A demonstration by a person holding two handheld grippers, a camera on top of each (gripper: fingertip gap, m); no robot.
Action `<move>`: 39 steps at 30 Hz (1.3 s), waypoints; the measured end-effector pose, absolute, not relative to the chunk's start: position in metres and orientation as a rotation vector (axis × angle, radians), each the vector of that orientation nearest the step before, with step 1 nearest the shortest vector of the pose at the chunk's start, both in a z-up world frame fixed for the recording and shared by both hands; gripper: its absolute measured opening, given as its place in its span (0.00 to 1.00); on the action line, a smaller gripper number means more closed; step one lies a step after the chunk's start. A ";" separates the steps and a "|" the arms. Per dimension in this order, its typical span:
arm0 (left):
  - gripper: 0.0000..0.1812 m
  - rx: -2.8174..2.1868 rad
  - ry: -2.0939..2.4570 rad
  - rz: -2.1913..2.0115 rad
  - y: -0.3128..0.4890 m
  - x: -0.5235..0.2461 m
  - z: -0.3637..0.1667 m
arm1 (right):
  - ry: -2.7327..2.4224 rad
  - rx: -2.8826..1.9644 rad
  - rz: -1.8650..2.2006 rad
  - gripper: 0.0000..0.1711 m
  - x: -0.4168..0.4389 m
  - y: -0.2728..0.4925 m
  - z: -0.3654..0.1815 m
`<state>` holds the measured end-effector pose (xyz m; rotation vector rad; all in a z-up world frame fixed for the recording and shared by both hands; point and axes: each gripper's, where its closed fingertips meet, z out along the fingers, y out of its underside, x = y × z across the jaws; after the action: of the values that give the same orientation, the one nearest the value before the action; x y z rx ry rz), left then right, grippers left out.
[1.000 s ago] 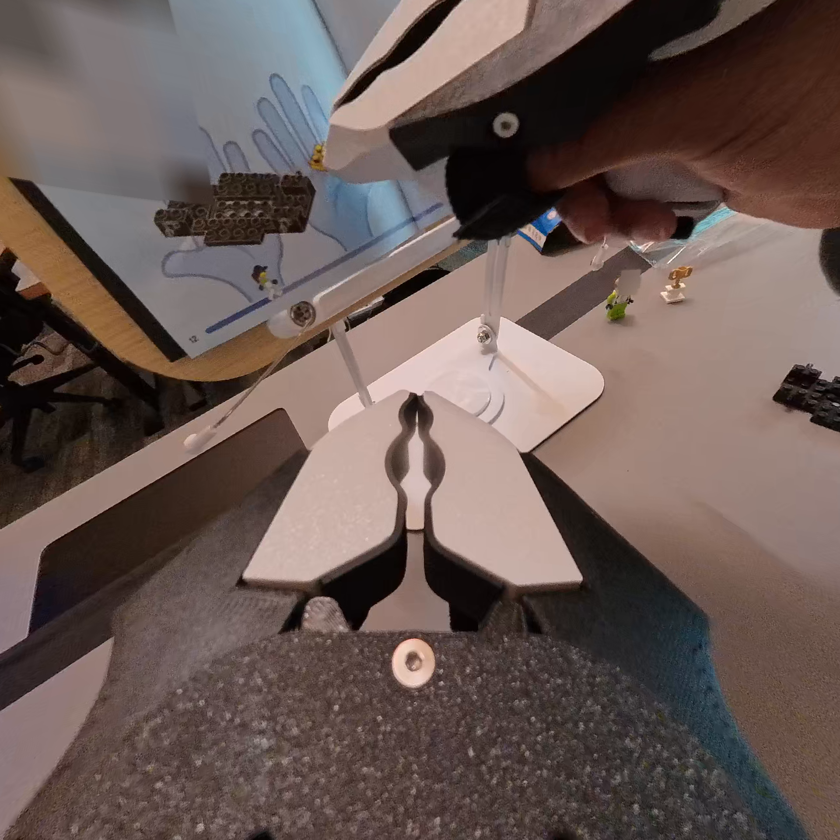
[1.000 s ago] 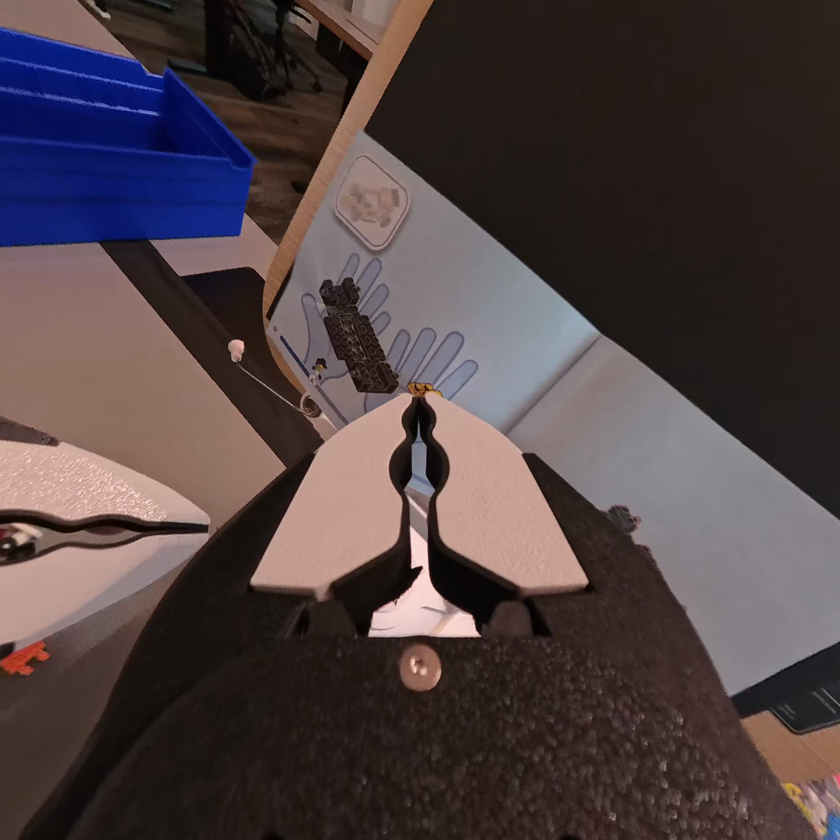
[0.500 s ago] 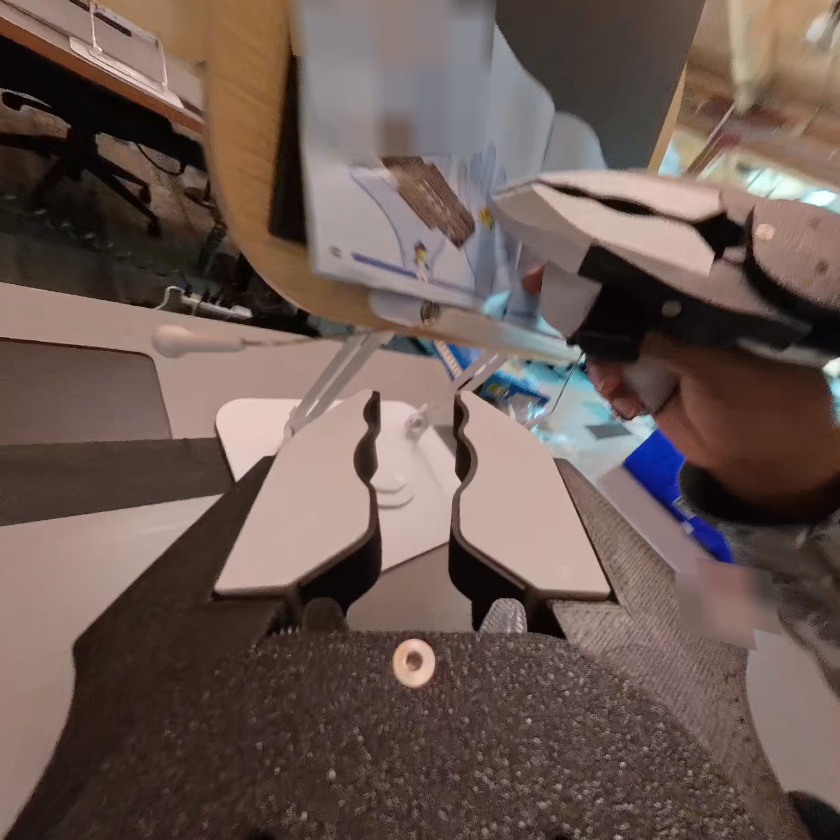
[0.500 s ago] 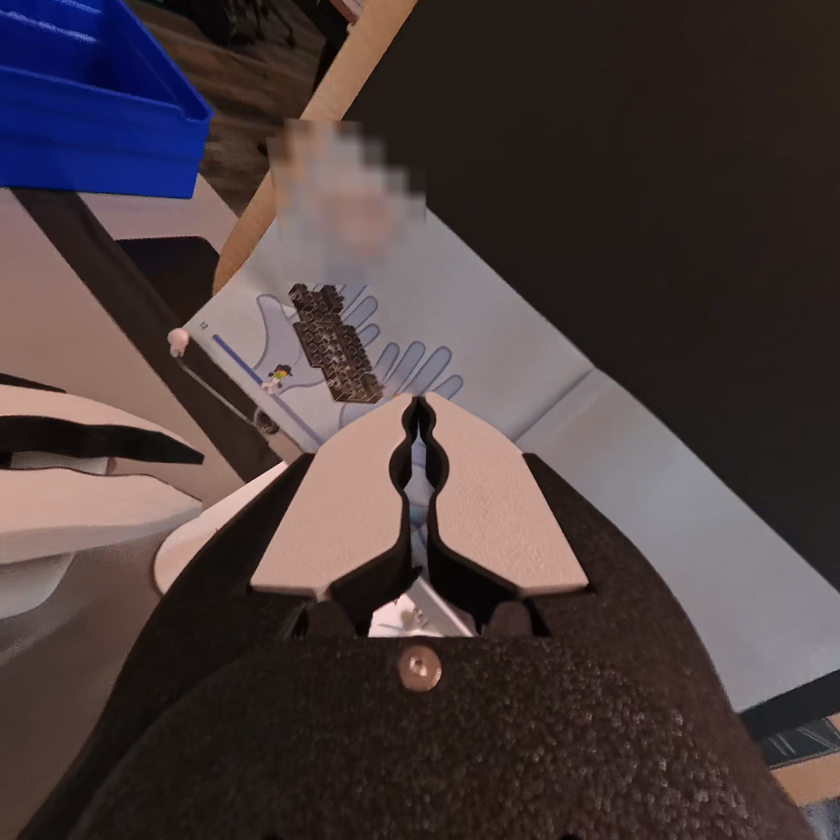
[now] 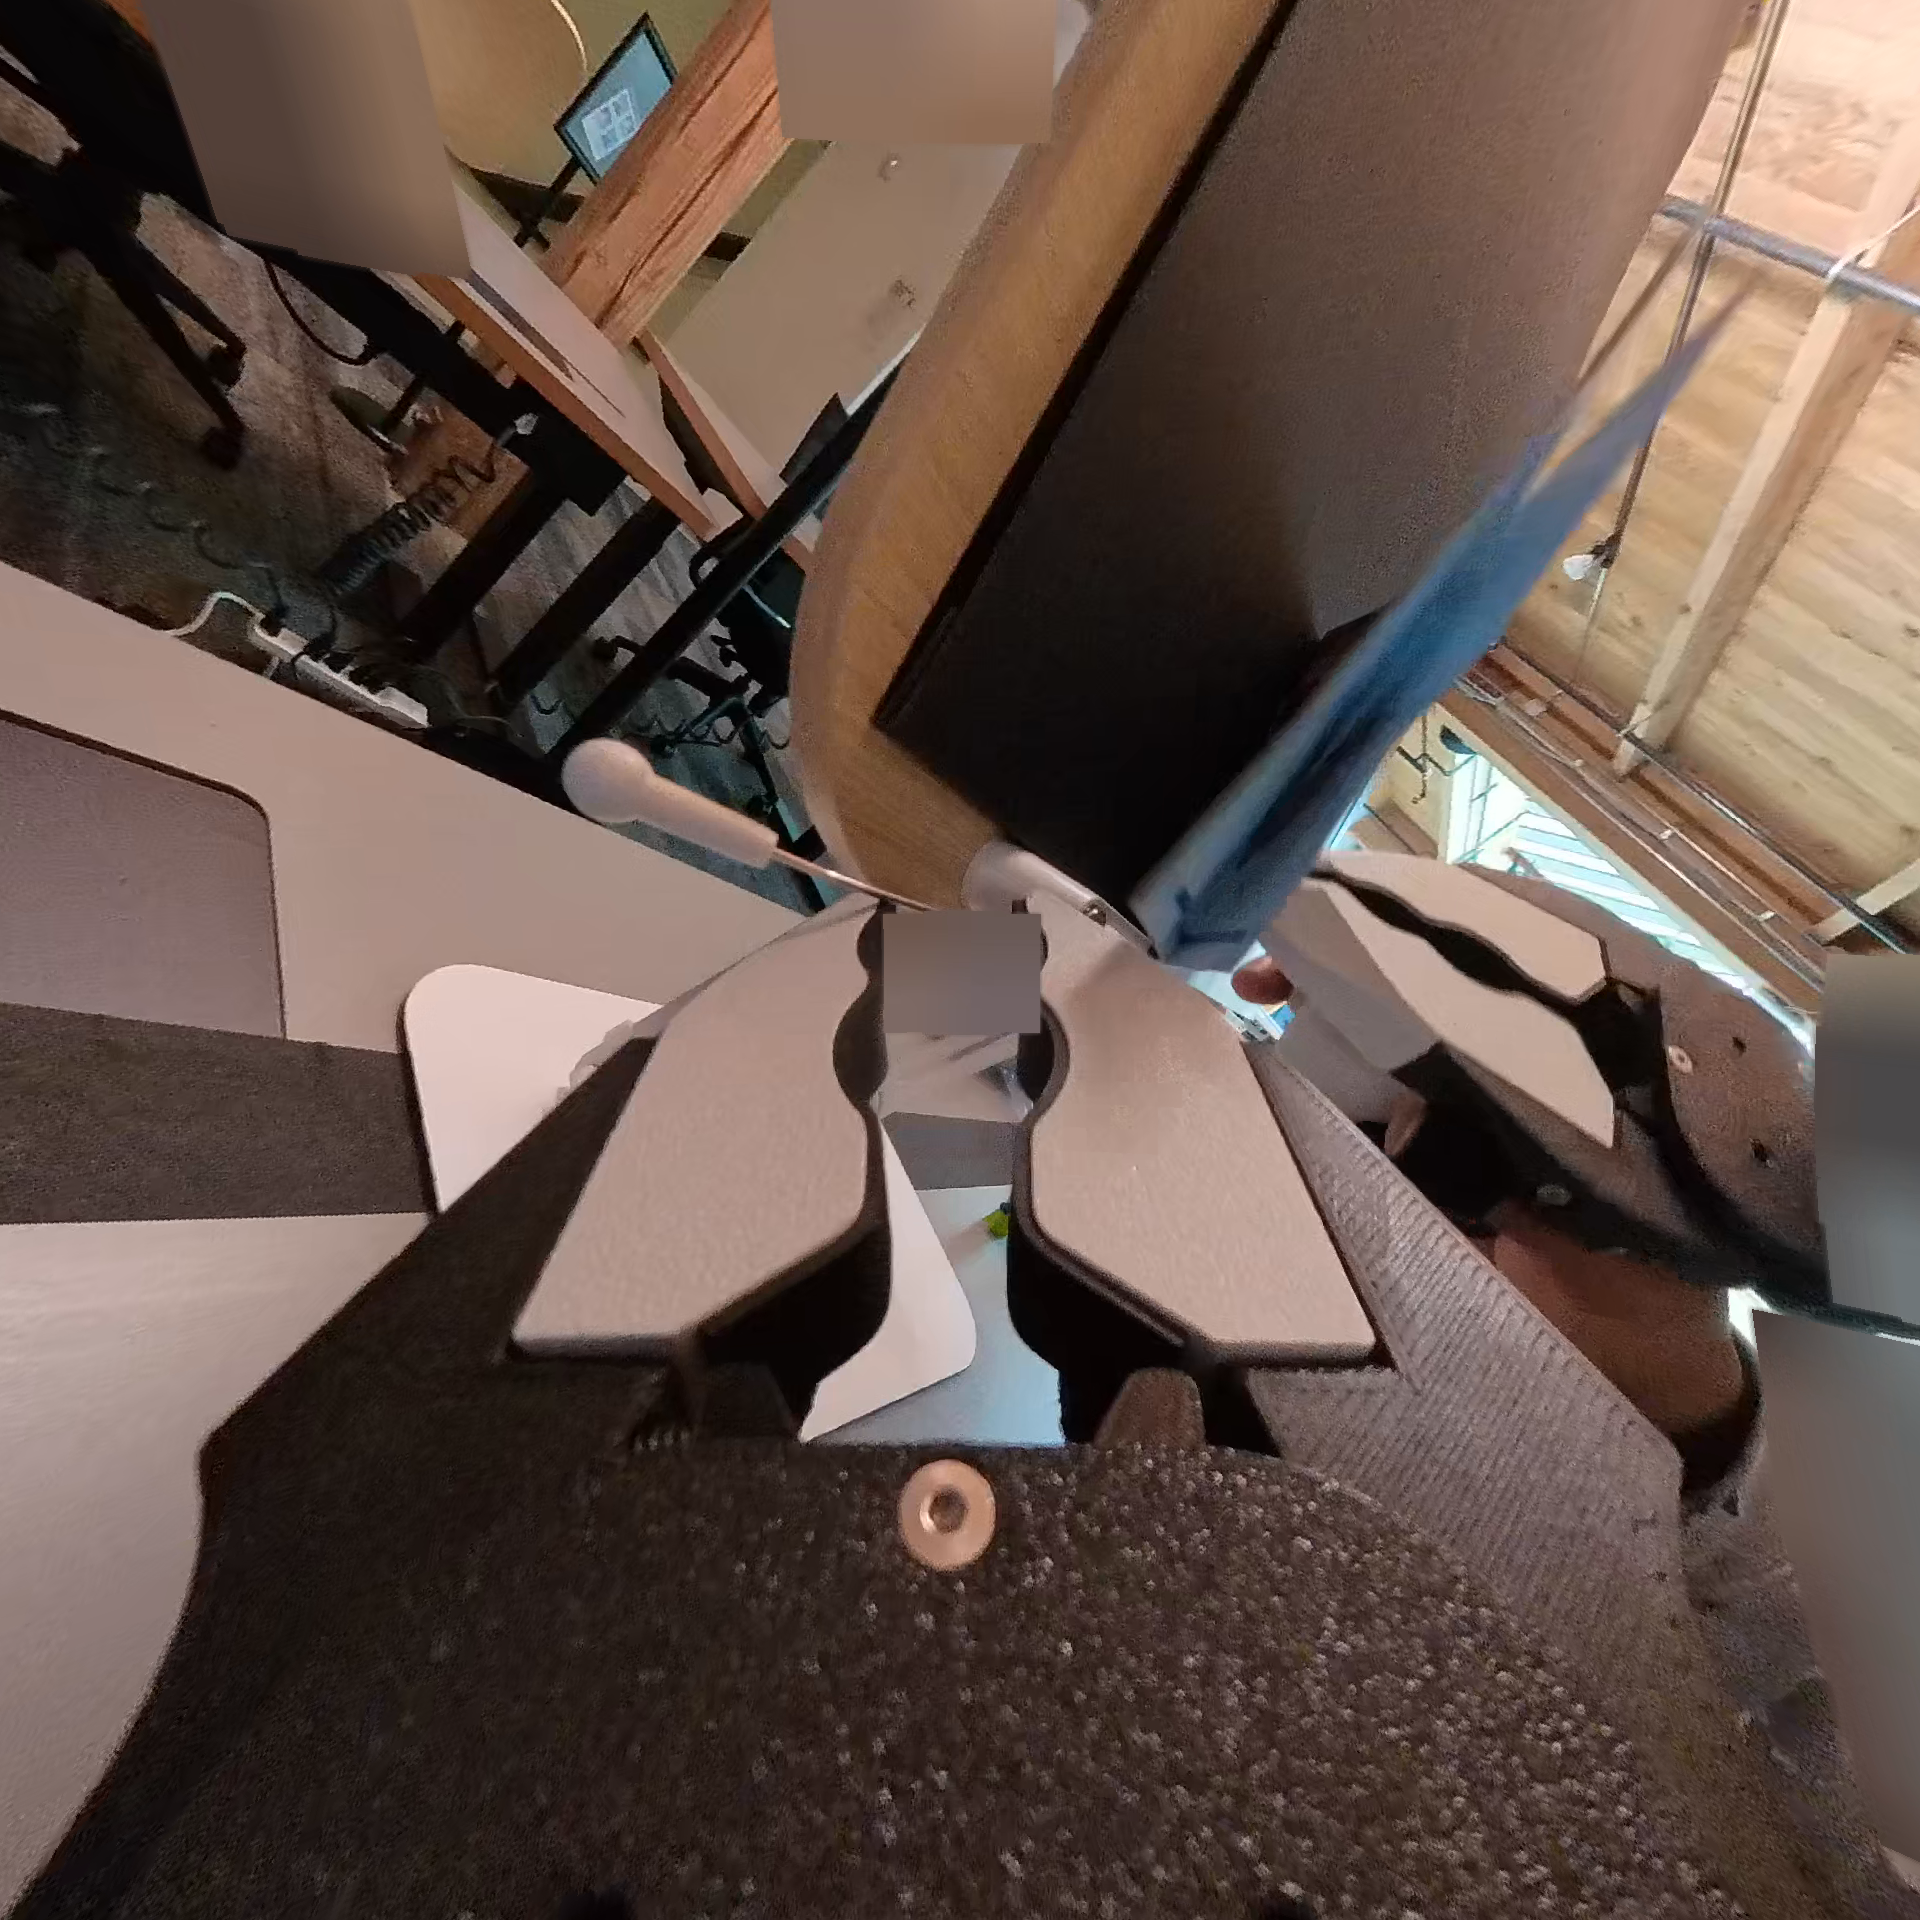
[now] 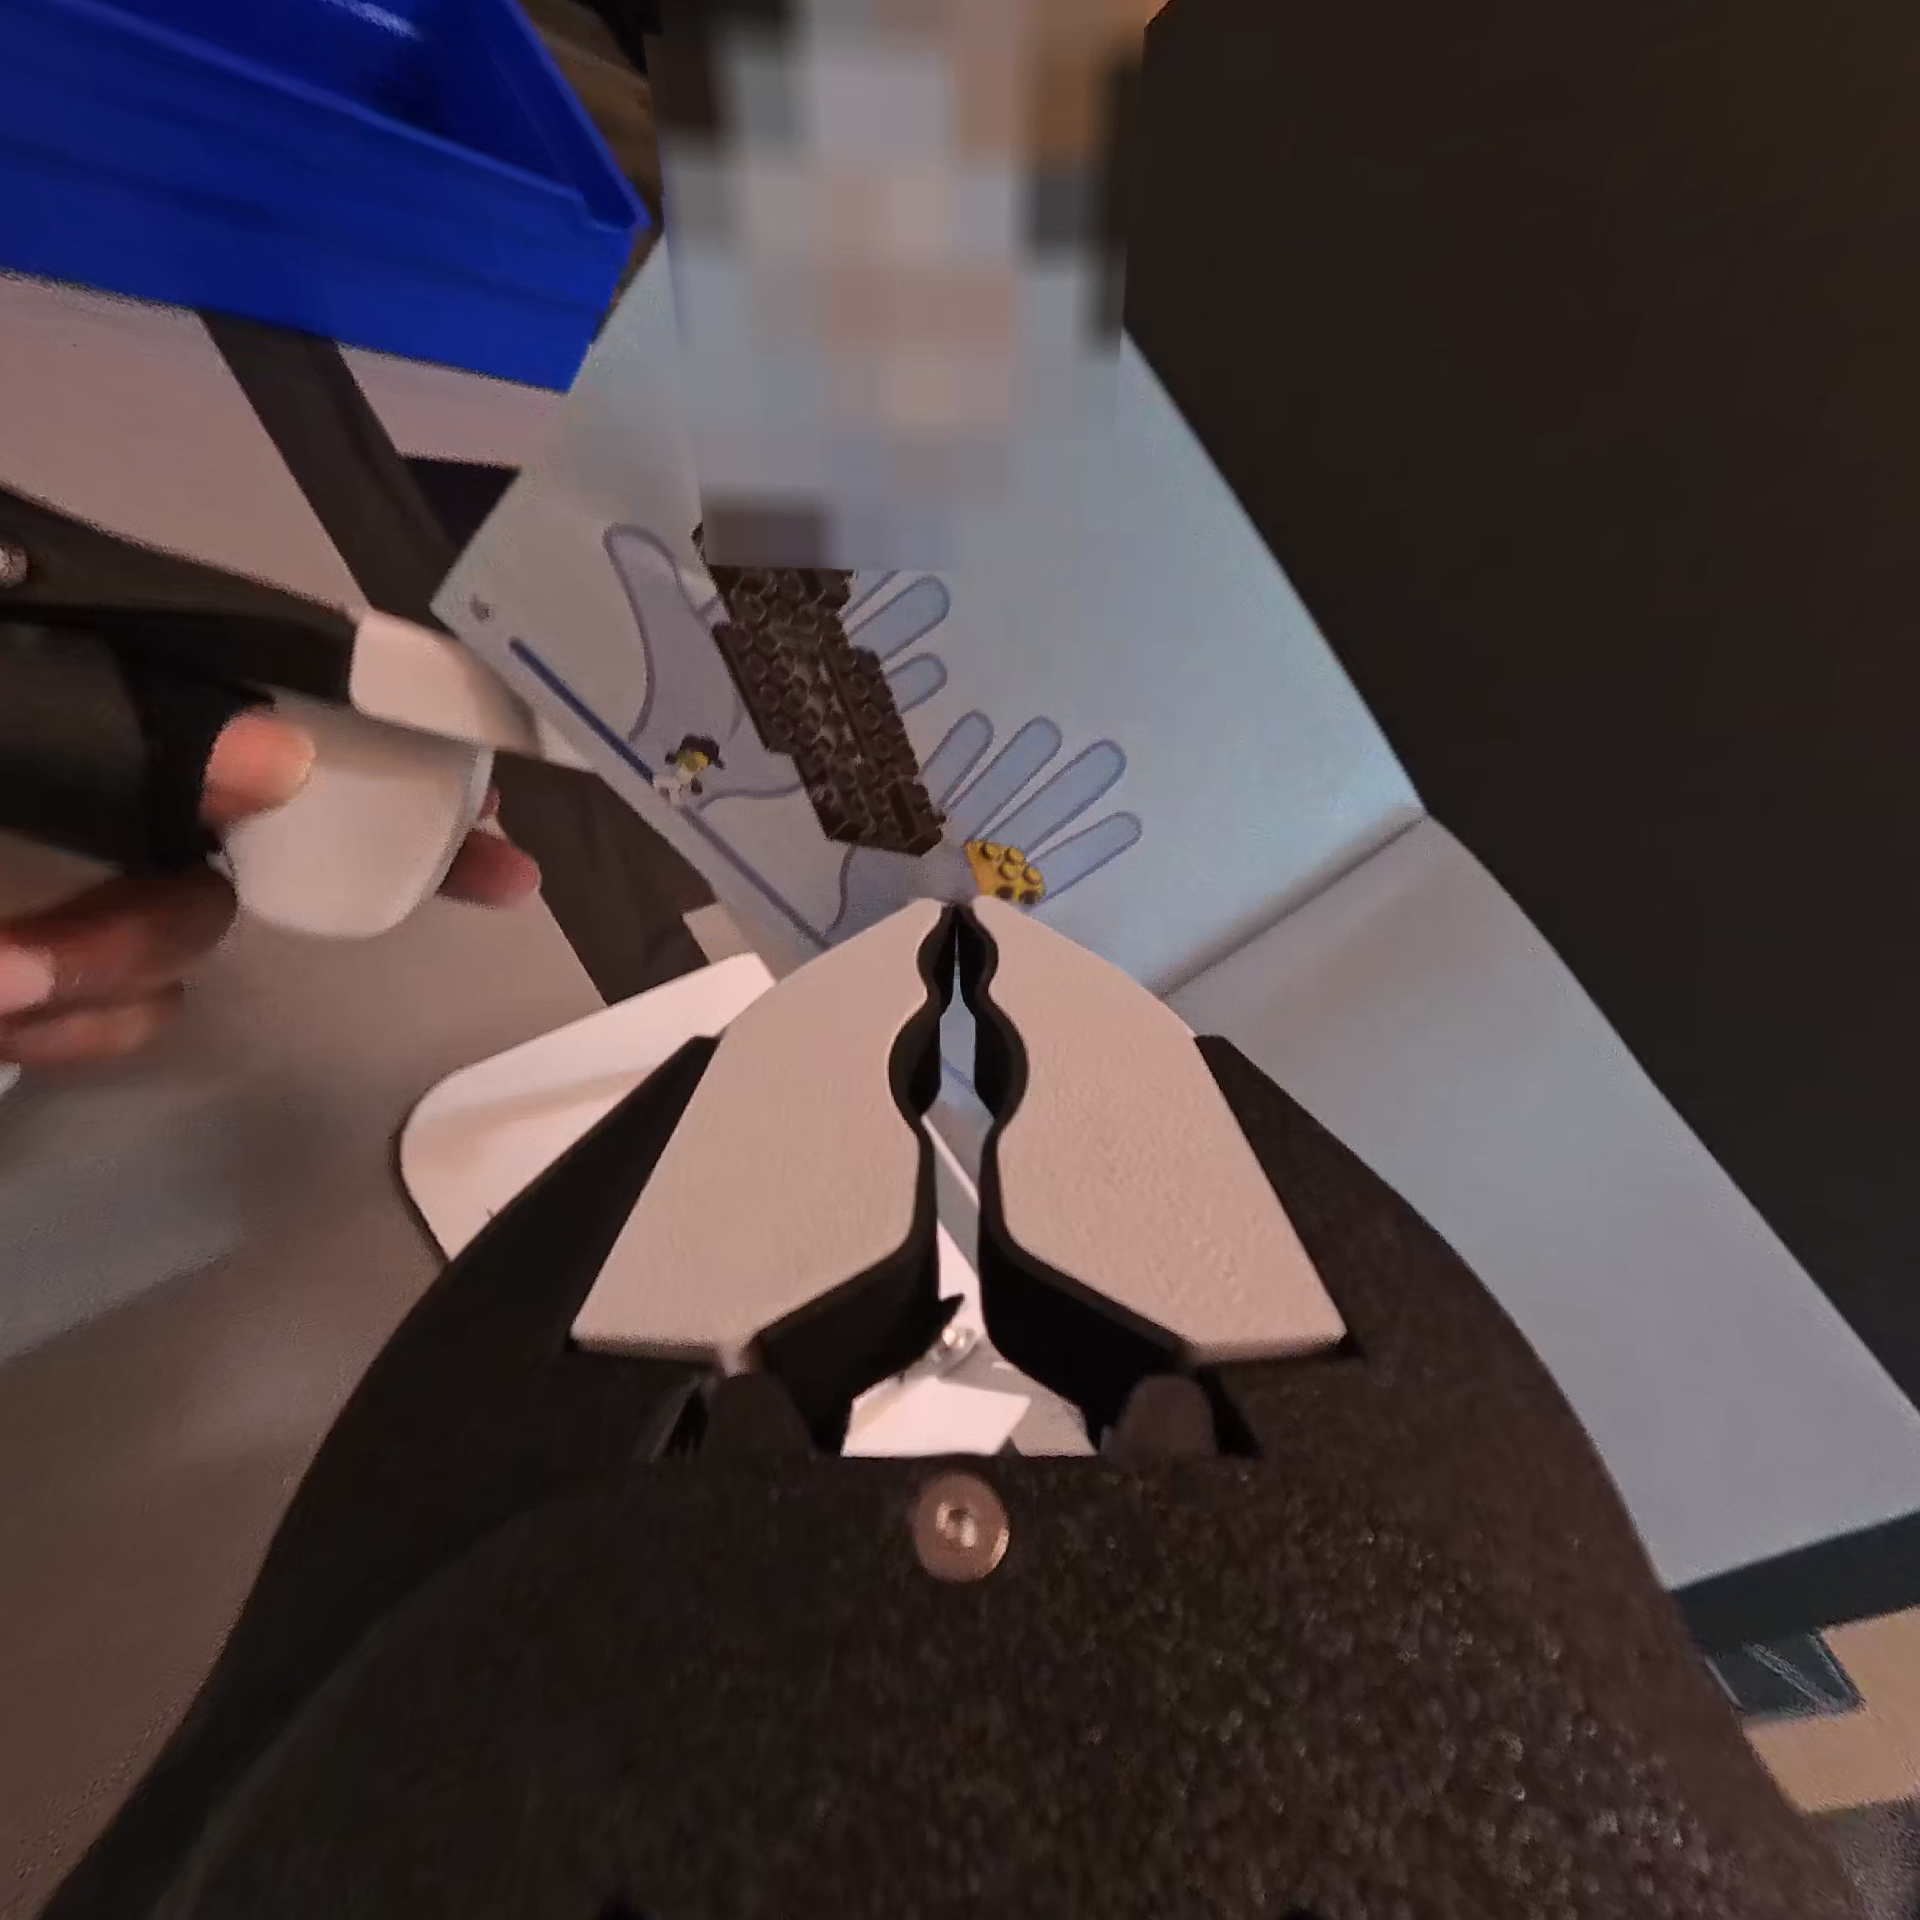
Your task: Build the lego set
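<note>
At twelve o'clock, the right gripper (image 6: 956, 914) pinches the booklet (image 6: 1039, 665) page; left gripper (image 5: 961, 997) gapes, empty. Next: turn it gently.

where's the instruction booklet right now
In the right wrist view the instruction booklet stands open on the white stand, straight ahead of the closed right hand-held gripper, with the blue bin at upper left.

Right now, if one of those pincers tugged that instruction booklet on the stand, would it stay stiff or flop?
Probably flop: the instruction booklet is thin paper, folded at a crease. Seen edge-on in the left view, its pages look fanned and loose. The shut right gripper might crease or tear a page, and the white stand could shift.
</note>
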<state>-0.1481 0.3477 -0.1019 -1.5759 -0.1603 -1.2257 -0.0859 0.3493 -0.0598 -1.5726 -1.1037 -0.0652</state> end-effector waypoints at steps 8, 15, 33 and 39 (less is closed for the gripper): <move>0.08 -1.540 -0.183 -1.218 0.345 -0.150 -0.097 | -1.236 -1.612 -0.245 0.00 -0.077 0.356 -0.081; 0.06 -1.548 -0.170 -1.145 0.342 -0.150 -0.093 | -1.200 -1.645 -0.268 0.00 -0.081 0.369 -0.074; 0.21 -1.686 -0.122 -1.247 0.305 -0.120 -0.094 | -1.180 -1.748 -0.047 0.00 -0.082 0.367 -0.074; 0.26 -1.494 -0.602 -1.519 0.349 -0.153 -0.109 | -1.180 -1.750 -0.054 0.00 -0.082 0.368 -0.074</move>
<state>-0.1534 0.3486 -0.1085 -1.4940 -0.6018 -1.5189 -0.0819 0.3680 -0.0744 -1.7501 -1.1796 -0.0542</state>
